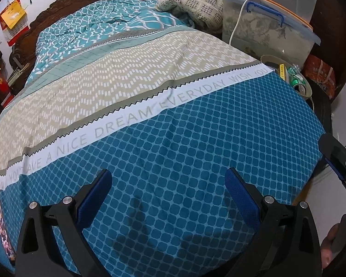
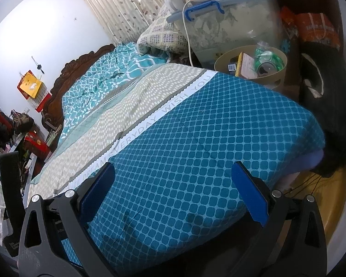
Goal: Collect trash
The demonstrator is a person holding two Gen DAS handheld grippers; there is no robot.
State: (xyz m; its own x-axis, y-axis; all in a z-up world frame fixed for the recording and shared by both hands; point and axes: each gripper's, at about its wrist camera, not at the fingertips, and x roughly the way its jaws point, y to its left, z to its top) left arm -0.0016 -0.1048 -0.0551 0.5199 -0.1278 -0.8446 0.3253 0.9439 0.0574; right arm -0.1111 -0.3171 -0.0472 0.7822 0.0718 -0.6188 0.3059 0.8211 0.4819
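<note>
Both grippers, left [image 1: 168, 198] and right [image 2: 173, 191], gape empty over the bed [image 2: 196, 138]; the bin [image 2: 251, 65] of trash lies ahead-right, nearer the right.

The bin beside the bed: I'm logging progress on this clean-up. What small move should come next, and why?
Probably draw both grippers back and stop. The left gripper and right gripper are open and empty over the bedspread, where no trash shows, while the bin already holds a green can and boxes.
</note>
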